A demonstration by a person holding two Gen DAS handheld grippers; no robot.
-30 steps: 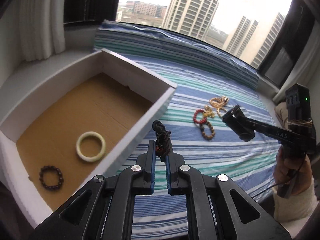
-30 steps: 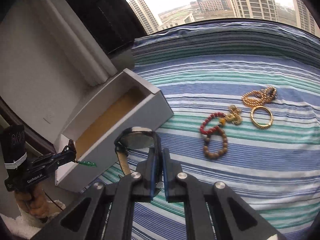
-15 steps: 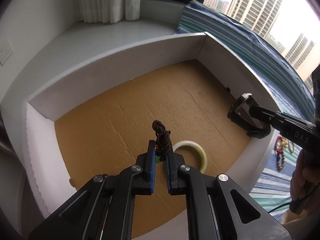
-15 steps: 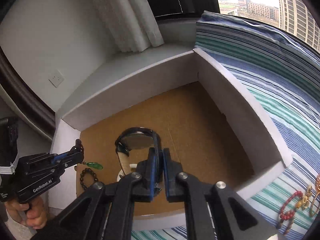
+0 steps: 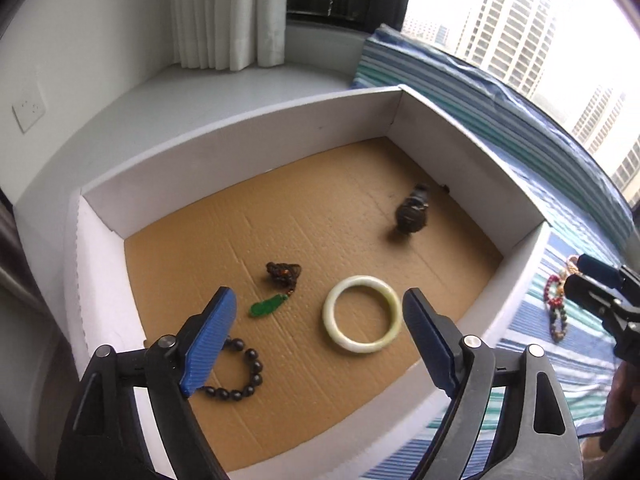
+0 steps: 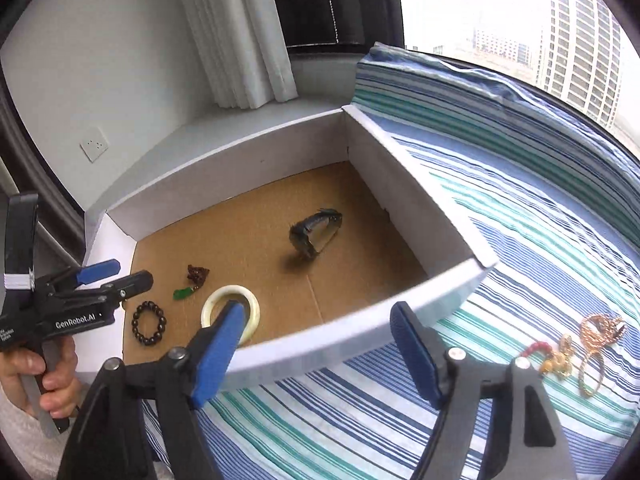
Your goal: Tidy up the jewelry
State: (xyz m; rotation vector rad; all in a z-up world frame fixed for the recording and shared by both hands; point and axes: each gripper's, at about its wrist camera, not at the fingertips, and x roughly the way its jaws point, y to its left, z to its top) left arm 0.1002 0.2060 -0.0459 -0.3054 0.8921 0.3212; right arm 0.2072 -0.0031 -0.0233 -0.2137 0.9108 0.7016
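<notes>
L gripper (image 5: 316, 316) hangs over the box (image 5: 248, 132), jaws opening wide w/ nothing between them; blue pads (image 5: 208, 340) spread far apart. Below it on the brown cardboard floor: green pendant (image 5: 267, 306) w/ its dark knotted cord (image 5: 283, 271) bunched just behind, white bangle (image 5: 362, 313) to the right of that, black bead bracelet (image 5: 240, 376) near the front-left corner, partly hidden by the left finger. Watch (image 5: 412, 216) sits further back toward the right wall, blurred, looks tipped on its side w/ strap curled; can't tell if it's fully at rest. R gripper (image 6: 316, 344) is over the box's near wall, jaws also opening, empty; its left pad overlaps the bangle in view but isn't touching it. From the R cam the L gripper shows at the left edge, held by a hand (image 6: 44, 376) w/ a white sleeve, tips over the box's left rim near the bead bracelet. Box stands on a blue/teal/white striped cloth (image 6: 520, 240). Still out on the cloth, well apart from the box to the right: red bead bracelet (image 6: 534, 347), gold charm (image 6: 562, 356), gold ring-shaped bangle (image 6: 590, 374) and a gold chain pile (image 6: 600, 328), all bunched close together. White curtain (image 5: 224, 12), wall socket (image 5: 27, 111) and high-rise blocks thru the window behind.
</notes>
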